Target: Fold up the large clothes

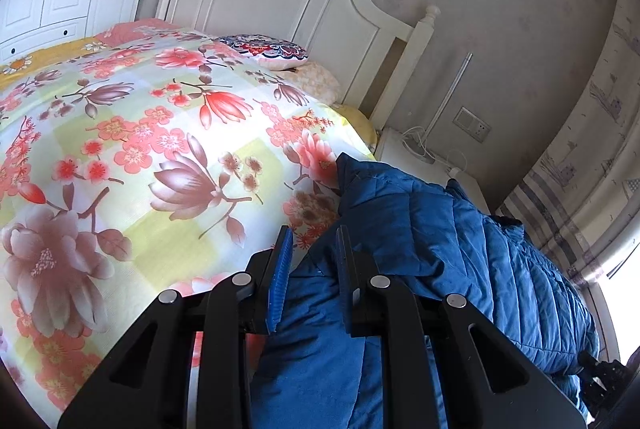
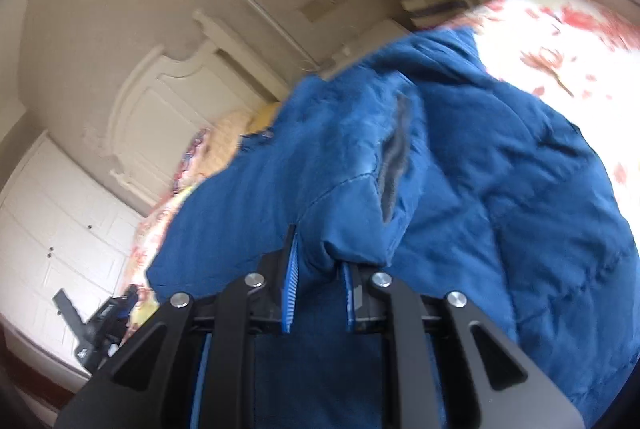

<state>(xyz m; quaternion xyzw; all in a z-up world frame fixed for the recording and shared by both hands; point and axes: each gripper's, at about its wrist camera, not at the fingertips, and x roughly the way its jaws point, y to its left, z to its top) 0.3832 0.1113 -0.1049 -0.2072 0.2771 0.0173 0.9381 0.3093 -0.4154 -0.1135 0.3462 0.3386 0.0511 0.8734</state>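
Step in hand: the lift before a fold. The left gripper (image 1: 310, 249) has its jaws clamped on a fold of the jacket (image 1: 460, 237); the right gripper's (image 2: 320, 261) jaws are clamped on another part. The jacket hangs bunched at the bed's (image 1: 140, 133) edge near the nightstand (image 1: 404, 153). Next move, in my judgement: carry it onto the open bedspread and spread it flat.

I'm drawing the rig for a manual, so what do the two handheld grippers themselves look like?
Both look alike. The left gripper has a matte black angular frame with triangular cut-outs, round silver pivot pins, and two flat black fingers faced with ribbed blue pads. The right gripper has the same black frame, silver pins and ribbed blue pads. No cables, hands or sleeves show.
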